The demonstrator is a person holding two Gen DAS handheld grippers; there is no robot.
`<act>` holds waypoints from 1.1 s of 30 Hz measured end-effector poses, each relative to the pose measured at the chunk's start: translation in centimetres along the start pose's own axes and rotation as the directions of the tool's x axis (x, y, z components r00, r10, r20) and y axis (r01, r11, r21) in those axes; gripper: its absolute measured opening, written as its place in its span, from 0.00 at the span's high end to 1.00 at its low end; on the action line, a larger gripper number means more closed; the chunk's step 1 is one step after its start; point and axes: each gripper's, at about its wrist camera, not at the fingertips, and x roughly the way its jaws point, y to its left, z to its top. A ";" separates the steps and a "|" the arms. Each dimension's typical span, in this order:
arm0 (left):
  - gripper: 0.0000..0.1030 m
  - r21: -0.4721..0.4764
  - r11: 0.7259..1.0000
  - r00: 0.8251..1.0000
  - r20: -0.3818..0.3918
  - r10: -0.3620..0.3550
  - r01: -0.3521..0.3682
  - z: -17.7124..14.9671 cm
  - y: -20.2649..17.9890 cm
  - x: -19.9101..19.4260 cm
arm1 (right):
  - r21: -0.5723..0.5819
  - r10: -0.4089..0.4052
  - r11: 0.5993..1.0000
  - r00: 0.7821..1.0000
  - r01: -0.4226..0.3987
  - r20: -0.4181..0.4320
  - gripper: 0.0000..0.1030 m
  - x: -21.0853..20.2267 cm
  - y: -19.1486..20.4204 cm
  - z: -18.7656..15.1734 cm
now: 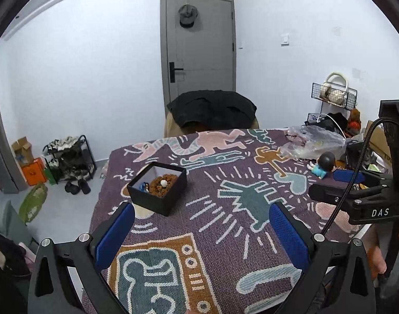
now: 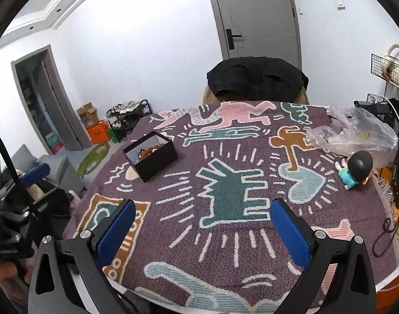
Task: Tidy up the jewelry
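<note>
From the left wrist view, the left claw (image 1: 201, 231) hangs spread wide over the patterned blanket (image 1: 225, 209) covering the tabletop, nothing between its blue pads (image 1: 115, 235). The black box (image 1: 157, 187) sits ahead and a little left of it, lid off, holding a heap of brown beads (image 1: 164, 181) with one white bead on top (something small and blue lies beside them, too small to make out). The right claw (image 1: 338, 185) pokes in from the right edge; I cannot tell its spread here.

From the right wrist view, the right claw (image 2: 202, 231) is likewise spread and empty, low over the blanket (image 2: 225, 162). The box (image 2: 150, 155) stands well ahead to its left. A little doll (image 2: 355, 168) lies far right, beside a crumpled plastic bag (image 2: 356, 133).
</note>
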 end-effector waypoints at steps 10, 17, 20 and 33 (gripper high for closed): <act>0.00 -0.063 0.998 1.000 0.005 0.017 -0.017 0.0 1.3 0.2 | 0.016 -0.014 1.000 1.000 0.014 -0.007 0.00 0.2 -0.4 0.0; 0.00 -0.059 0.998 1.000 0.002 0.021 -0.021 0.0 1.2 0.3 | 0.031 -0.018 0.999 1.000 0.018 0.008 0.00 0.0 -0.9 0.2; 0.00 -0.057 0.998 1.000 0.012 0.025 -0.024 0.0 1.2 0.1 | 0.039 -0.021 0.999 1.000 0.020 0.004 0.00 0.2 -1.0 0.1; 0.00 -0.090 0.996 0.999 0.023 0.028 -0.026 0.0 2.1 -0.1 | 0.037 -0.010 0.999 1.000 0.010 -0.002 0.00 0.6 -0.7 -0.1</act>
